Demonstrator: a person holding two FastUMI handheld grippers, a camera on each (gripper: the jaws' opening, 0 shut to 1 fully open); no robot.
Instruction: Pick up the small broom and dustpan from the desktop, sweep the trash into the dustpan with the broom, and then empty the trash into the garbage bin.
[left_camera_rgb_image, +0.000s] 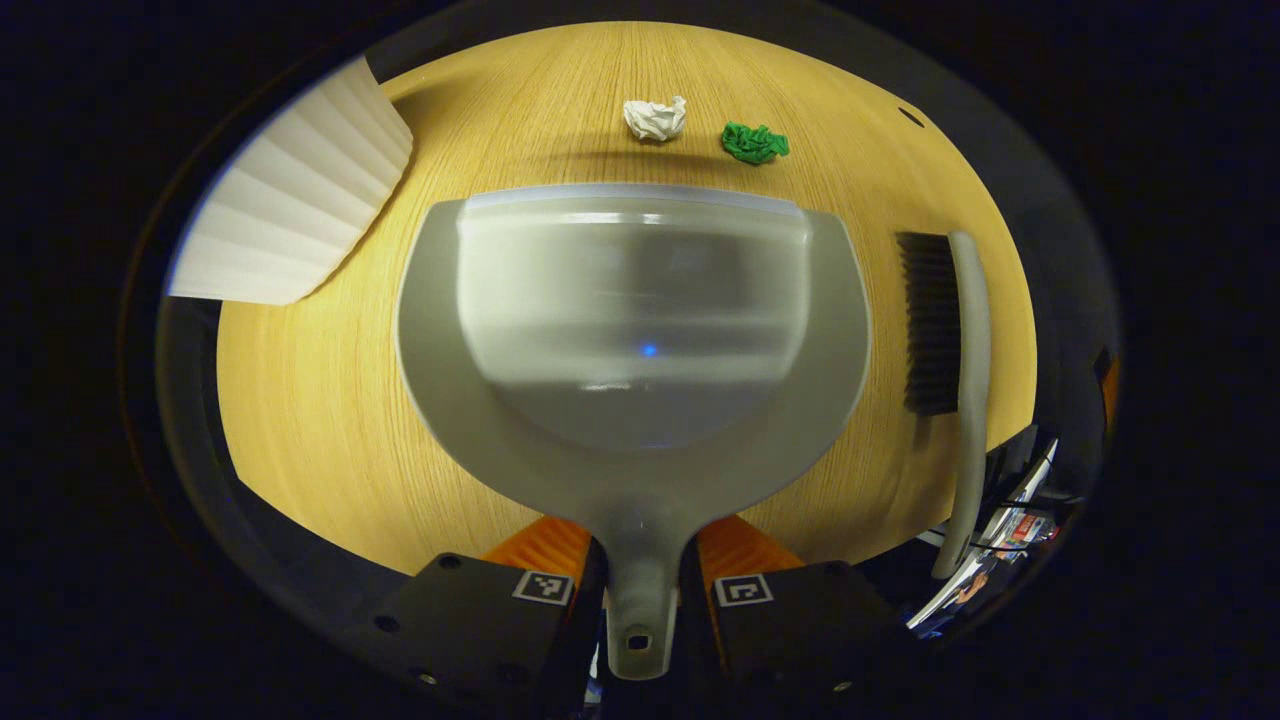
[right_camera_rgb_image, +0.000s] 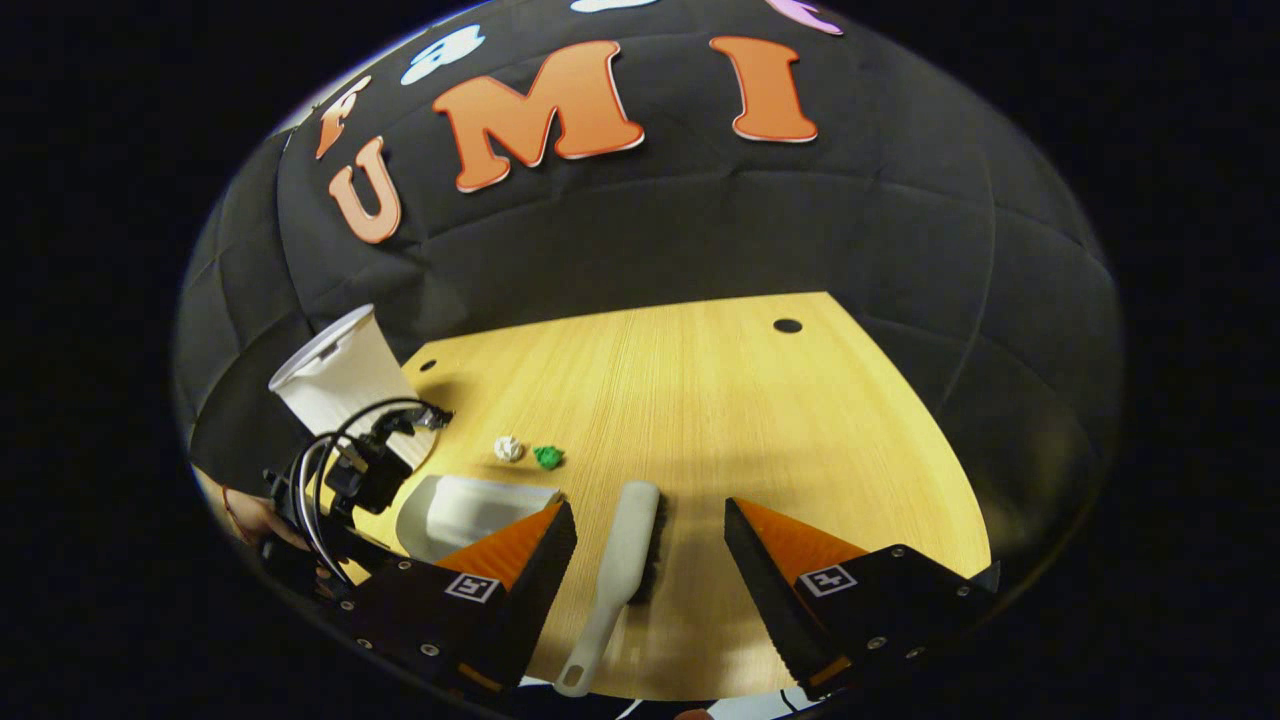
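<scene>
Bench (right_camera_rgb_image: 800, 420): I am seeing open wood on its right half. Left tool (left_camera_rgb_image: 640, 590): I am gripping the dustpan (left_camera_rgb_image: 640, 330) handle. Right tool (right_camera_rgb_image: 650, 560): I am holding it wide above the broom (right_camera_rgb_image: 625, 570). White scrap (left_camera_rgb_image: 655, 118), green scrap (left_camera_rgb_image: 755, 143) lying beyond the dustpan lip; bin (left_camera_rgb_image: 300, 190) at far left.

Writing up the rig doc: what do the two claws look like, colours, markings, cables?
Both claws have matte black bodies with visible screws, wedge-shaped orange fingers, and a square black-and-white tag on each finger block. That shows on the left claw and the right claw in their own views. In the right gripper view, black cables loop off the left claw's top.
</scene>
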